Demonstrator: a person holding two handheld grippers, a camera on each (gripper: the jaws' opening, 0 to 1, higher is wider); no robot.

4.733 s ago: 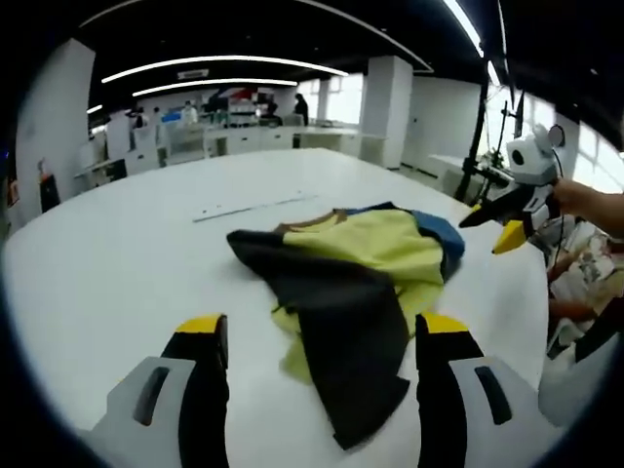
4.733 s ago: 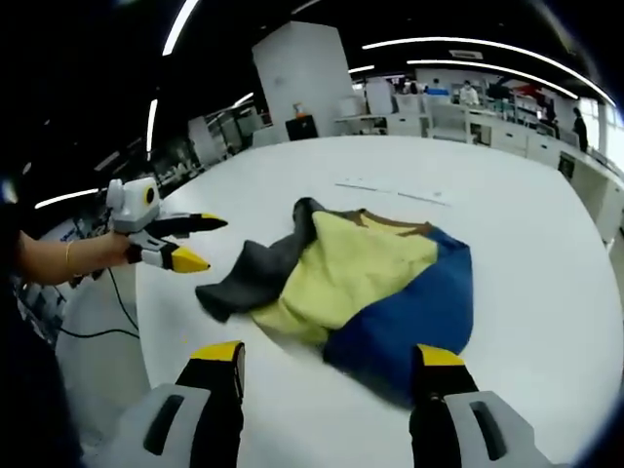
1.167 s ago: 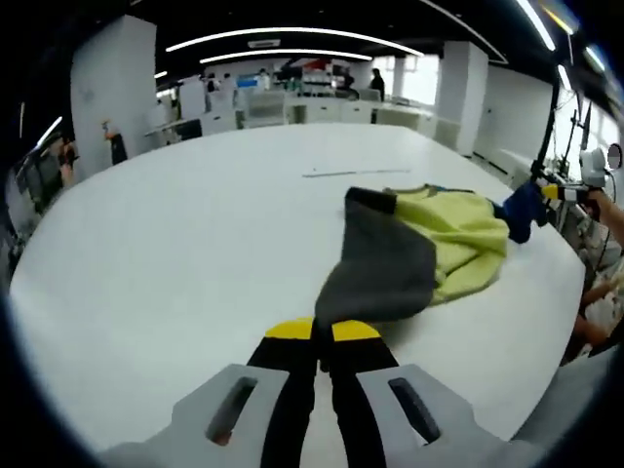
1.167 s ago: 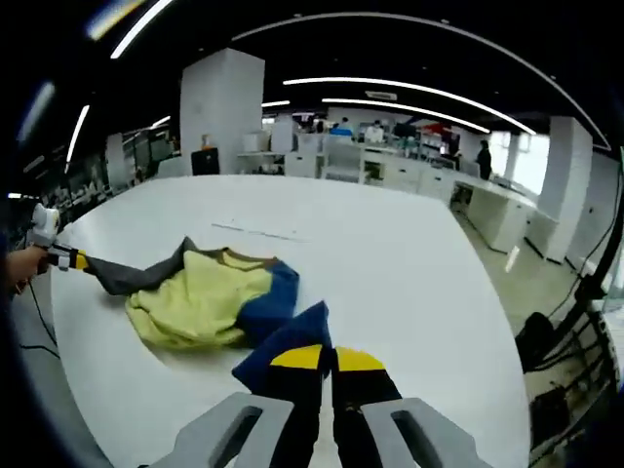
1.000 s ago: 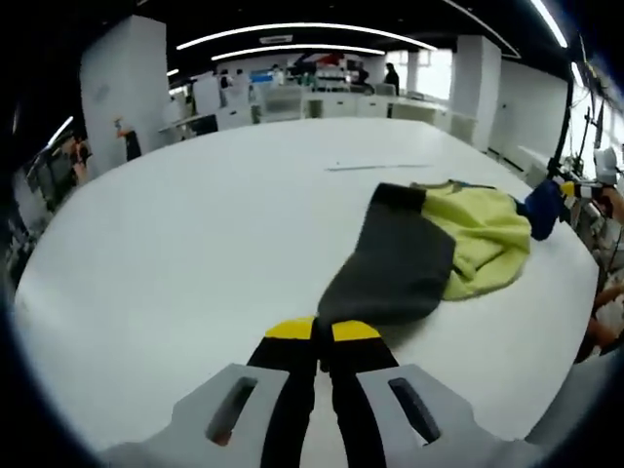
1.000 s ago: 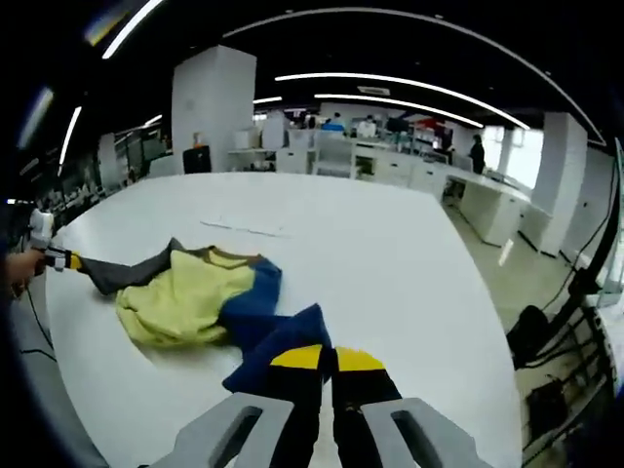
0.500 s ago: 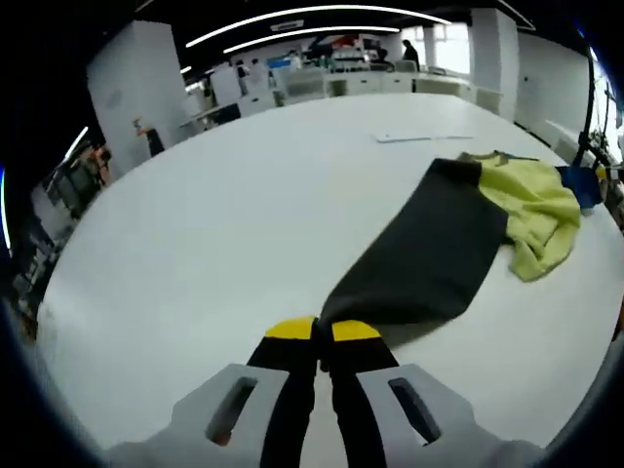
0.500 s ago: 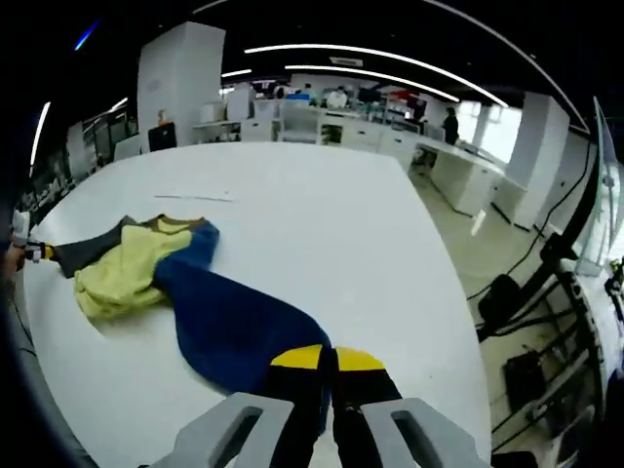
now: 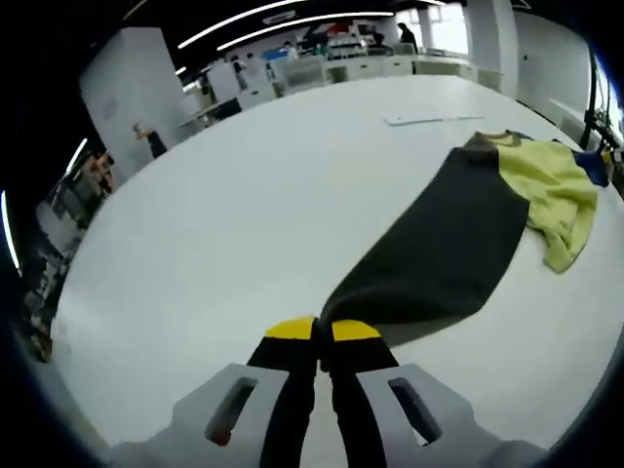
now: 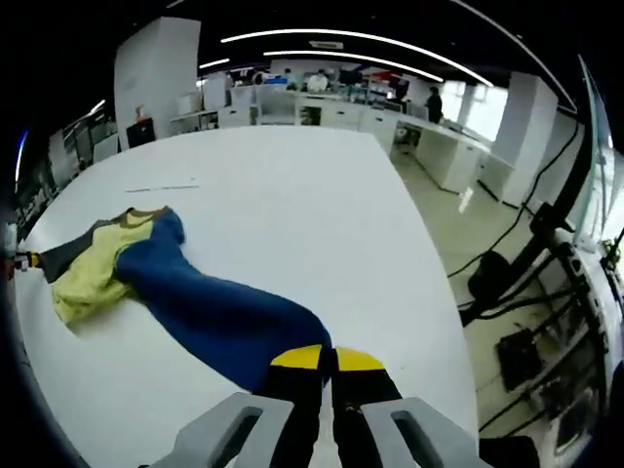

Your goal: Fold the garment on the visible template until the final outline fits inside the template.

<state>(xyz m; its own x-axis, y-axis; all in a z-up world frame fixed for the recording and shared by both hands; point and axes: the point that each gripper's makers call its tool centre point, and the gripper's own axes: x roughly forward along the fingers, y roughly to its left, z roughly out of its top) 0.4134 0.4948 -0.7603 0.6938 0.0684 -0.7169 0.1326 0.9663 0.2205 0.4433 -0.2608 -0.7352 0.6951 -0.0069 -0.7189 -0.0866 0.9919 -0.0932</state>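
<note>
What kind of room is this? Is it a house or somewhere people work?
Probably somewhere people work, like a big open lab or workshop. A very large white table holds the garment, long strip lights run across the ceiling, and rows of white workbenches with people stand at the back.

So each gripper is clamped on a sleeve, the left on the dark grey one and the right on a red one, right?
Not quite: the right gripper is clamped on a blue sleeve, as the right gripper view shows. The left gripper does hold the dark grey sleeve.
</note>
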